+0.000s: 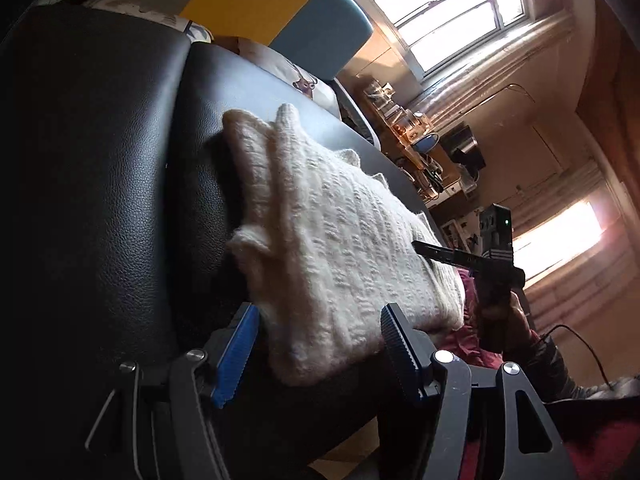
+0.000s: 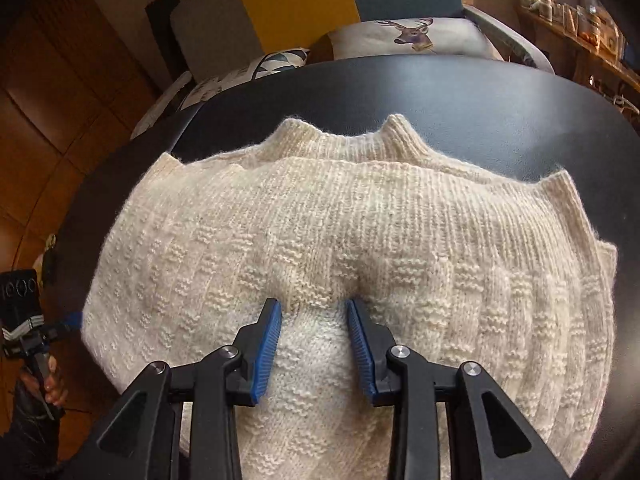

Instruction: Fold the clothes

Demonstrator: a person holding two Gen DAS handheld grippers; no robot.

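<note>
Right wrist view looks down on a cream, chunky-knit wool sweater point(image 2: 344, 240) lying folded into a broad pad on a black leather-look padded surface point(image 2: 500, 104), its ribbed collar point(image 2: 344, 140) at the far edge. The right hand-held gripper point(image 2: 314, 312) stands with its blue ribbed pads partly apart, pressed down into the knit; a small ridge of wool bulges between them, but the pads do not look closed on it. At the left edge of this view the left hand-held gripper point(image 2: 68, 320) sits by the sweater's left side. From the left wrist view, that left hand-held gripper point(image 1: 316, 316) is spread wide, its pads straddling the near corner of the sweater point(image 1: 320, 220) without pinching it.

Whether another fold is due or the bundle is being patted flat, I cannot tell.

Risks, as I judge them: the loose, fuzzy knit could snag on the ribbed pads and drag a layer open when a gripper lifts. The thick, springy layers may also slide on the smooth leather, so a push from one side could skew the edges or nudge the bundle towards the near rim.
</note>
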